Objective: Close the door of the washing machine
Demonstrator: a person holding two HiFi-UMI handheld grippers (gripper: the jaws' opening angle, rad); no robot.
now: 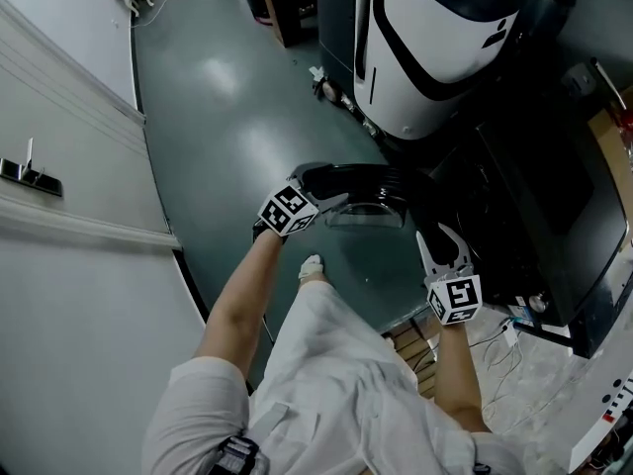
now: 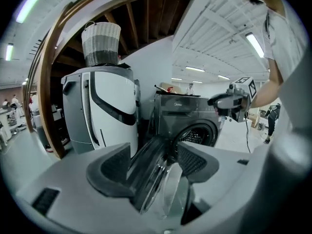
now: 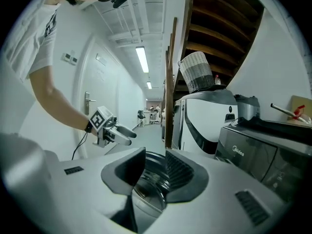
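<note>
In the head view the open door (image 1: 364,192) juts left of the washing machine (image 1: 539,201), my left tool (image 1: 329,200) at its edge. In the left gripper view my released jaws straddle the rim, so I'd push evenly rightward until it latches. In the right gripper view my right tool (image 3: 154,166) is released too, holding nothing, near the door.

Washing machine (image 1: 539,201): dark grey front-loader, round drum opening (image 2: 200,133) exposed. Door (image 1: 356,182) is open, swung well out from the front over the floor. It's round with a thick dark rim, and a clear domed glass (image 2: 170,194) bulges from its inner face.
</note>
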